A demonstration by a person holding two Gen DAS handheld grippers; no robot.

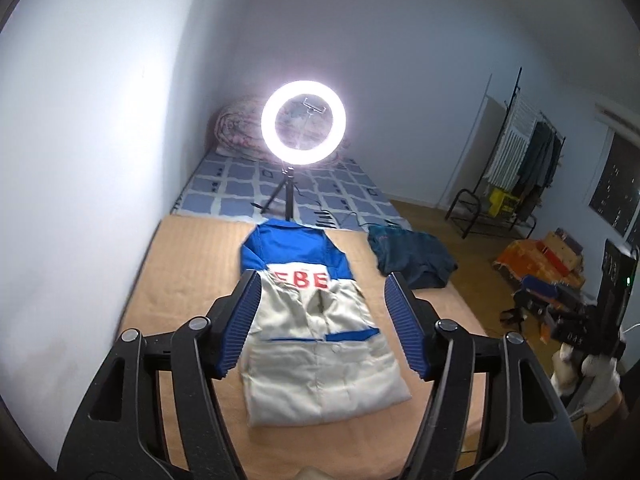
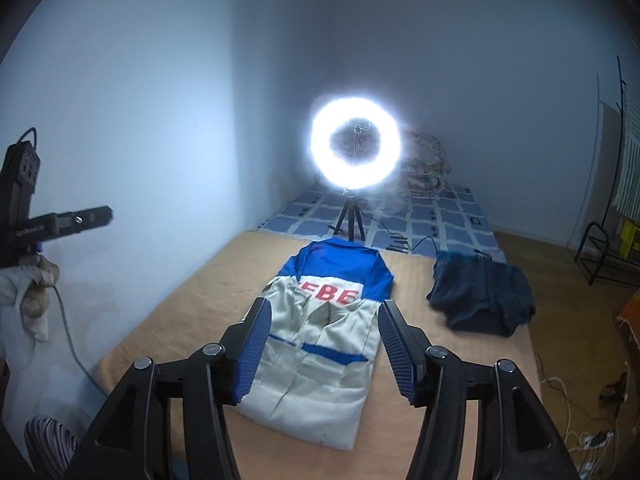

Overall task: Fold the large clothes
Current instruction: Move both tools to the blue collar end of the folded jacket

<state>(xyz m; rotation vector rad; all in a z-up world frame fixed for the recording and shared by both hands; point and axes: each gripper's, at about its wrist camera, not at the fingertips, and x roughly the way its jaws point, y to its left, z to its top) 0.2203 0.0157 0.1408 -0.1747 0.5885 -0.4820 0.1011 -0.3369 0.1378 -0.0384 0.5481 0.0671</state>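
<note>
A white and blue jacket [image 1: 316,336] with red letters lies on a tan mat [image 1: 188,264], its sides folded in to a long narrow shape. It also shows in the right wrist view [image 2: 320,360]. My left gripper [image 1: 322,286] is open and empty, held above the jacket's near half. My right gripper [image 2: 322,308] is open and empty, also above the jacket. Each gripper's body shows at the edge of the other's view.
A lit ring light on a tripod [image 1: 302,122] stands just beyond the jacket's collar. A dark blue garment [image 1: 412,258] lies crumpled on the mat to the right. A checked mattress [image 1: 248,188] with rolled bedding lies behind. A clothes rack [image 1: 520,160] stands far right.
</note>
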